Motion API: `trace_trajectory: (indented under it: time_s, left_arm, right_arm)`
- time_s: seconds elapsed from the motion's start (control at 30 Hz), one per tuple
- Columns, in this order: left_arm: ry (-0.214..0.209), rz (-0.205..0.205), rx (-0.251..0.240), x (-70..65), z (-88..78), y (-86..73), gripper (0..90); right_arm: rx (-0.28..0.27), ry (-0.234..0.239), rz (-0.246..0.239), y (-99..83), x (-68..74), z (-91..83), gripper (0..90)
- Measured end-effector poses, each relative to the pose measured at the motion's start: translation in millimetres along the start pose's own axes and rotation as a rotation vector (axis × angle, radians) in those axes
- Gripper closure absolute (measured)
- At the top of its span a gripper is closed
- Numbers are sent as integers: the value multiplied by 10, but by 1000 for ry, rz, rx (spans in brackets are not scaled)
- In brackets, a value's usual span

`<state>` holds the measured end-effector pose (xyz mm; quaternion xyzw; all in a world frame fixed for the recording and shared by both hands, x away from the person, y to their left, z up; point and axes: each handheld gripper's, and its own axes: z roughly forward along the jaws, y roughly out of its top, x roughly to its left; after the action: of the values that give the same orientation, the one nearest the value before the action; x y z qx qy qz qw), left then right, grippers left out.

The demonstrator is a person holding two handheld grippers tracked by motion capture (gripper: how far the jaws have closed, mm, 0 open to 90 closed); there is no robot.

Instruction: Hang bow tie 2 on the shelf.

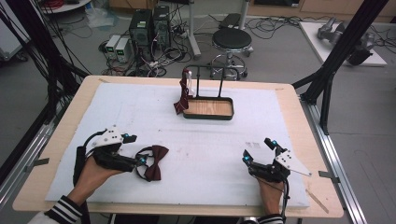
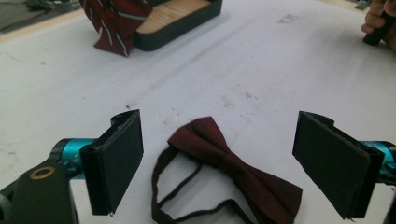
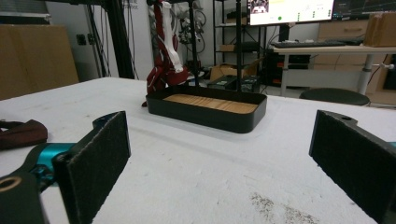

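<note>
Tongs L (image 2: 219, 163) & R (image 3: 219, 163) both agape, bow tie (image 2: 233, 168) btwn L's; monitor (image 3: 292, 10) text illegible, maybe.

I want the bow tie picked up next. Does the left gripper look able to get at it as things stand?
Probably yes. The left gripper is open, its jaws standing either side of the bow tie, which lies flat on the white table cover with nothing over it or between it and the jaws.

The bow tie (image 2: 233, 163) is dark red cloth with a faint sheen, the table cover (image 1: 210, 140) matt white and speckled, and the black tray (image 3: 208, 112) smooth with a wood-grain floor.
</note>
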<state>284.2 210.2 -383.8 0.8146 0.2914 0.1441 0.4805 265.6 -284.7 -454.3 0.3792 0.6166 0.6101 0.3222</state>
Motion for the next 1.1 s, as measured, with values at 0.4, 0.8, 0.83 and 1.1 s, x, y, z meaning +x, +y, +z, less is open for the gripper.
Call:
trace_trajectory:
  time_s: [0.4, 0.8, 0.83, 1.1]
  left_arm:
    - [-56, 22, 140, -92, 163, -34, 196]
    - [-94, 45, 264, -140, 337, -76, 234]
    - [-100, 45, 274, -144, 351, -81, 237]
    - [-131, 30, 350, -145, 456, -132, 323]
  right_arm:
    - [-5, 0, -3, 0, -5, 0, 44]
    - [-4, -1, -4, -1, -4, -1, 44]
    - [-4, 0, -3, -1, -4, -1, 44]
    - [0, 0, 1, -1, 0, -3, 44]
